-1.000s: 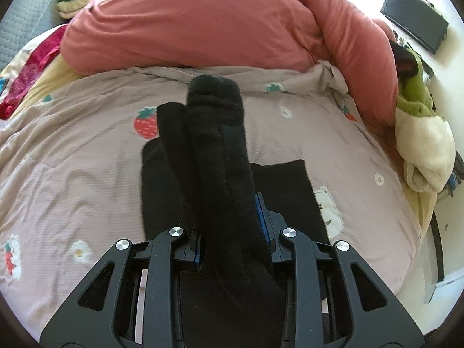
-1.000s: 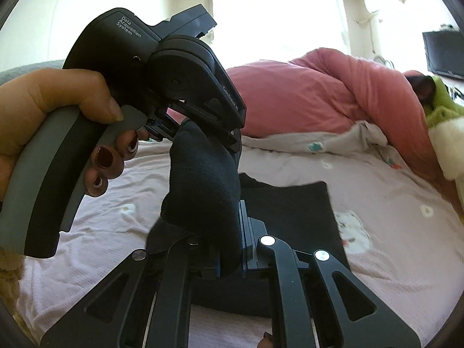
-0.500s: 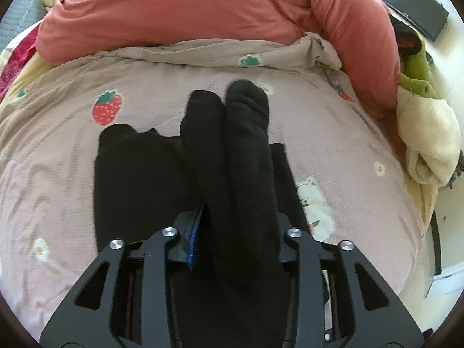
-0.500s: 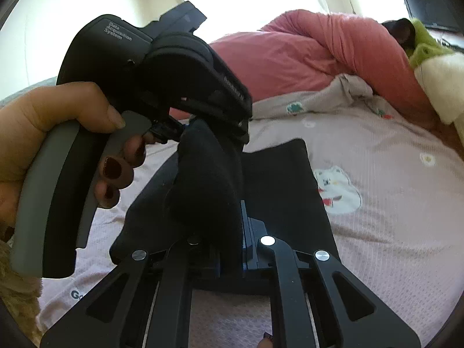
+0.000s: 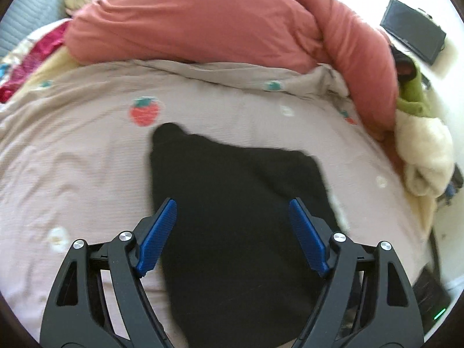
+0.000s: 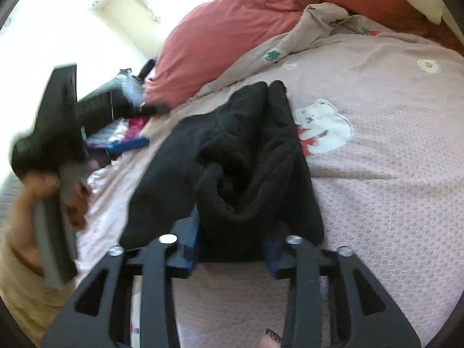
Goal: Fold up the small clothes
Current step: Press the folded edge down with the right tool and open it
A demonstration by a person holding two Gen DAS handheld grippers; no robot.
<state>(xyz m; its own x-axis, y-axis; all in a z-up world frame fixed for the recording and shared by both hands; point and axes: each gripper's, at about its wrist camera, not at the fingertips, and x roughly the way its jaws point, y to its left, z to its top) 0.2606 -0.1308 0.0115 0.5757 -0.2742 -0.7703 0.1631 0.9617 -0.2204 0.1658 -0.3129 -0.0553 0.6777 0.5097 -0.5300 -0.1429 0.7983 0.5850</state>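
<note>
Change: black socks (image 6: 246,156), earlier clamped upright by both grippers, are now laid on the black folded garment (image 5: 240,203).
Surface: pink printed bedsheet (image 5: 72,174); red duvet (image 5: 203,20) heaped far.
Left gripper (image 5: 232,220): jaws opening, nothing between.
Right gripper (image 6: 232,243): jaws opening, sock cuff between, unpressed.
</note>
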